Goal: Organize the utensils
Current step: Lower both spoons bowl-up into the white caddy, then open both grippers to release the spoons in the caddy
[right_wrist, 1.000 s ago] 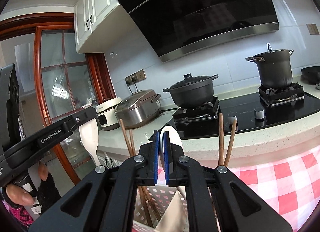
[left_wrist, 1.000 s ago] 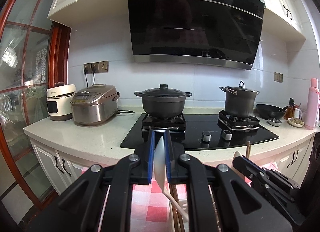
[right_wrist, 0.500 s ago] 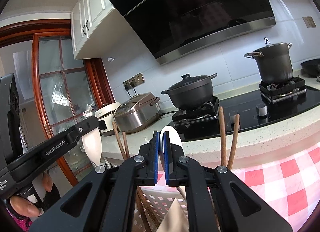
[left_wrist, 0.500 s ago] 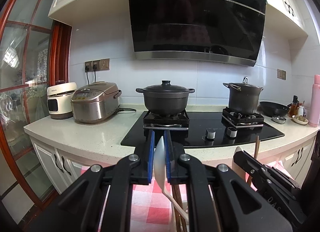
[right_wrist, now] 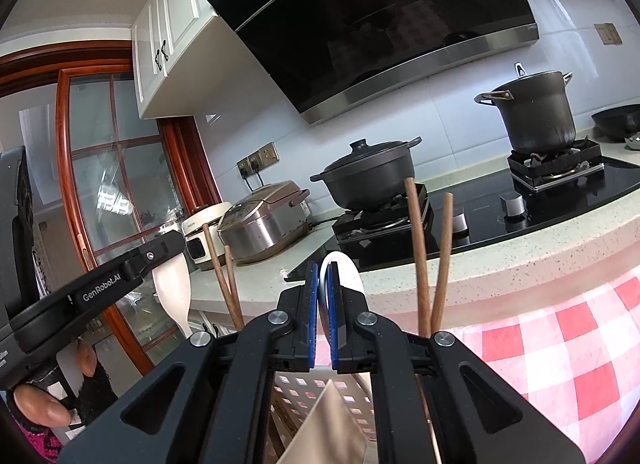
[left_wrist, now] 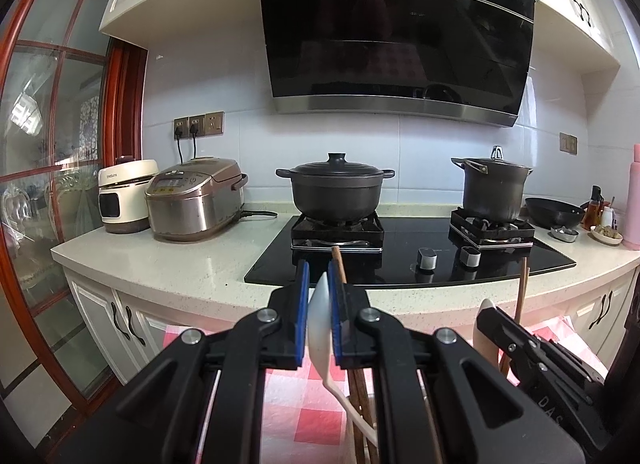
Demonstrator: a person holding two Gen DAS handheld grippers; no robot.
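My left gripper (left_wrist: 319,269) is shut on the bowl of a white spoon (left_wrist: 318,316), whose handle hangs down to the lower right among brown wooden chopsticks (left_wrist: 339,264). My right gripper (right_wrist: 322,270) is shut on a second white spoon (right_wrist: 347,269) above a white perforated basket (right_wrist: 304,388). Wooden chopsticks (right_wrist: 416,256) stand upright in that basket on both sides of the fingers. In the right wrist view the left gripper (right_wrist: 160,252) shows at the left with its spoon (right_wrist: 174,288). In the left wrist view the right gripper (left_wrist: 486,314) shows at the lower right.
A red and white checked cloth (right_wrist: 560,348) covers the table under the basket. Beyond it runs a stone counter (left_wrist: 168,260) with a rice cooker (left_wrist: 192,200), a black hob and two dark pots (left_wrist: 336,192). A person's hand (right_wrist: 40,404) holds the left tool.
Both grippers have sunk a little with their spoons still held. The chopstick tips now reach higher in both views.
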